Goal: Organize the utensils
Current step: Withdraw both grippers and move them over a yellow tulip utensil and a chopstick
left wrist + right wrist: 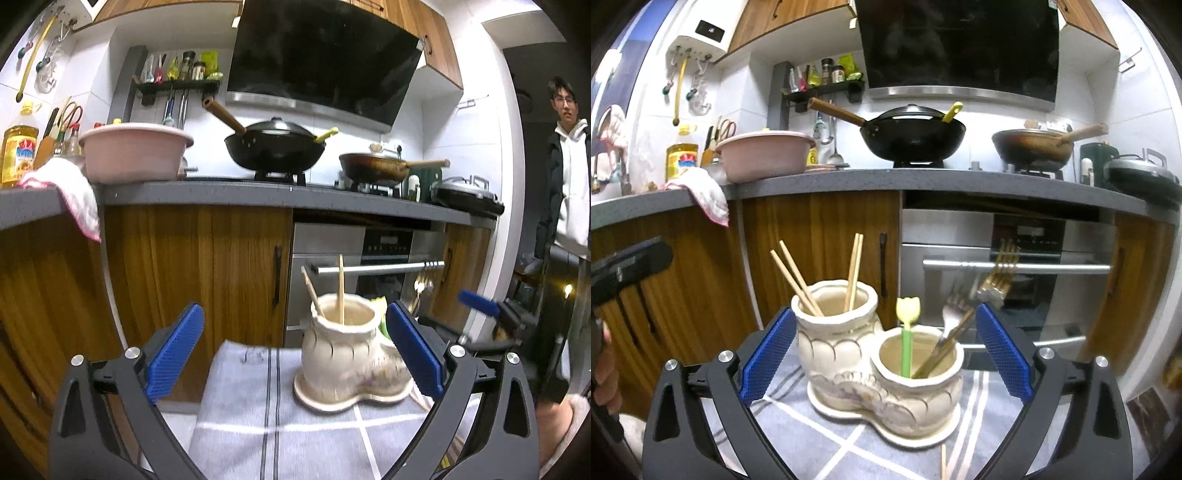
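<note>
A cream ceramic double-pot utensil holder (879, 373) stands on a grey checked cloth (820, 435). Its taller pot holds wooden chopsticks (853, 273). Its lower pot holds a green tulip-topped stick (907, 343) and forks (960, 325), blurred. One loose chopstick (943, 461) lies on the cloth in front. My right gripper (886, 350) is open and empty, its blue pads either side of the holder. My left gripper (295, 350) is open and empty, close to the holder (347, 354) and the chopsticks (340, 291). The right gripper's blue pad (476, 301) shows beyond it.
Behind the cloth are wooden cabinets (820, 240) and an oven with a steel handle (1015, 266). The grey counter (849, 181) above carries a pink basin (764, 155), a black wok (912, 136) and a brown pan (1034, 147). A person (569, 166) stands at the right.
</note>
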Tool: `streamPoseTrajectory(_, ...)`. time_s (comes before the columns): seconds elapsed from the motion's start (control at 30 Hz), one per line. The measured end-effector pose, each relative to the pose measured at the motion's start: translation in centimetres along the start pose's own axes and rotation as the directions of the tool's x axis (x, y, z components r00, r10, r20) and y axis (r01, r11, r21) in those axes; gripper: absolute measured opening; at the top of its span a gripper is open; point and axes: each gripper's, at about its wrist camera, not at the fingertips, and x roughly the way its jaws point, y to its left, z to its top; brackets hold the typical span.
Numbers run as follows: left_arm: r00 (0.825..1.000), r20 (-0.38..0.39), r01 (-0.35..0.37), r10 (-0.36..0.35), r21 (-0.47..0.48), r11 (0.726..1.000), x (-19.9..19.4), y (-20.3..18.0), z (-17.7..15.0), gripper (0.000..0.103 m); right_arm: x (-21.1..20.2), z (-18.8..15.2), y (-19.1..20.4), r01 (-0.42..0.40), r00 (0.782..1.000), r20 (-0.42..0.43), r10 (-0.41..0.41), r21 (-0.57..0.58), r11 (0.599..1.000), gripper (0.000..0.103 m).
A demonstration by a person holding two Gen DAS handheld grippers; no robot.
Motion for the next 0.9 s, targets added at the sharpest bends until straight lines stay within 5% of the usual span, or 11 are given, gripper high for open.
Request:
streamPoseTrajectory(0.5,0.979,-0.193,0.08,-0.073,0.029,0.996,0.5,-2.7,-7.3,0.097,-2.7,-3.7,-3.4,0.092,0.99,-0.116,-0.086,0.051,0.994,0.097)
streamPoseTrajectory(0.9,0.957,-0.274,0.101,-0.092,0.019,0.995,1.7,-2.1,-10.8,0.097,-1.5,-9.1,-2.5,0.082,0.925,-0.374,-0.066,0.028,0.996,0.097)
